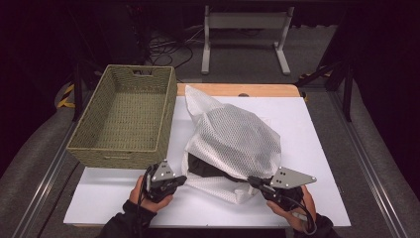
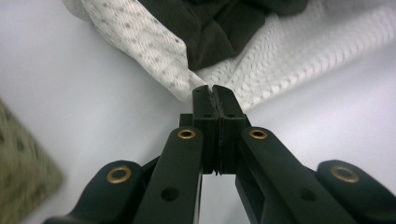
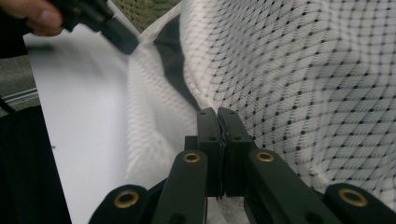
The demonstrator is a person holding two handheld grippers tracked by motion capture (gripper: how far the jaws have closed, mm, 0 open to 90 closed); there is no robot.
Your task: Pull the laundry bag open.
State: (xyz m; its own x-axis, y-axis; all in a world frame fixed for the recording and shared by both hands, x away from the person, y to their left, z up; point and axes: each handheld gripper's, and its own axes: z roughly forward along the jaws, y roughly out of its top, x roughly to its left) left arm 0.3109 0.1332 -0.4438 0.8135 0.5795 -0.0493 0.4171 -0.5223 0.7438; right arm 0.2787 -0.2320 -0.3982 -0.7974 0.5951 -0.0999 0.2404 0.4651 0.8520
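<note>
A white mesh bag (image 1: 233, 139) lies bulging in the middle of the white table (image 1: 114, 196), with dark clothing (image 1: 208, 168) showing at its open mouth toward the front. My left gripper (image 1: 182, 179) is at the mouth's left side. In the left gripper view its jaws (image 2: 213, 88) are pressed together on the tip of a mesh flap (image 2: 140, 37), just below the dark clothing (image 2: 215, 28). My right gripper (image 1: 251, 181) is at the mouth's right side, shut on the mesh (image 3: 303, 70) that drapes over its tips (image 3: 217, 112).
An empty woven basket (image 1: 114, 156) stands on the table's left, close to the bag. A wooden board edge (image 1: 233, 90) runs along the back. Beyond it stands a grey metal frame (image 1: 245, 22) with cables on the floor. Bare table lies in front of both hands.
</note>
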